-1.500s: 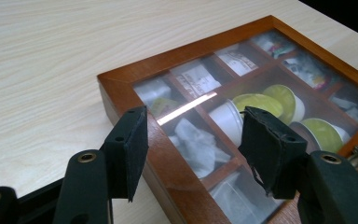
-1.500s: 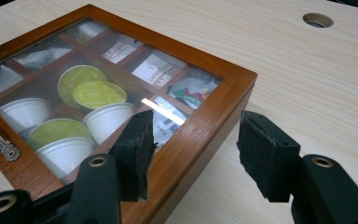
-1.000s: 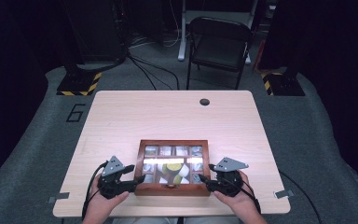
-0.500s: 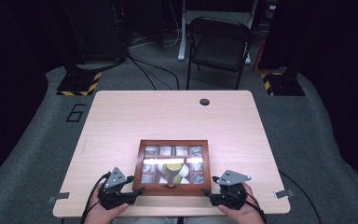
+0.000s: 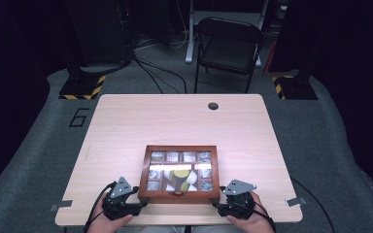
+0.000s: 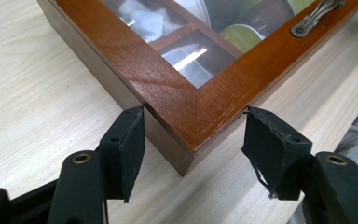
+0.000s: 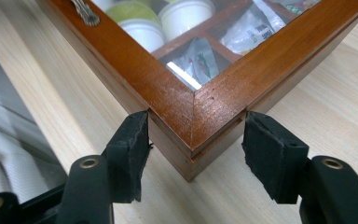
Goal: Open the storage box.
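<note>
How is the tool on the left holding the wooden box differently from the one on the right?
The left tool straddles the wooden box's near left corner; the right tool straddles its near right corner. The left tool's right pad is torn and frayed; the right tool's pads look cleaner. Both have a pad against each face of their corner, low at table level.

Both hands sit low at the near side of the wooden box [image 5: 180,167]. The left gripper [image 5: 138,203] hugs its near left corner, jaws just closing, pads touching. The right gripper [image 5: 217,204] hugs the near right corner, pads touching too.
</note>
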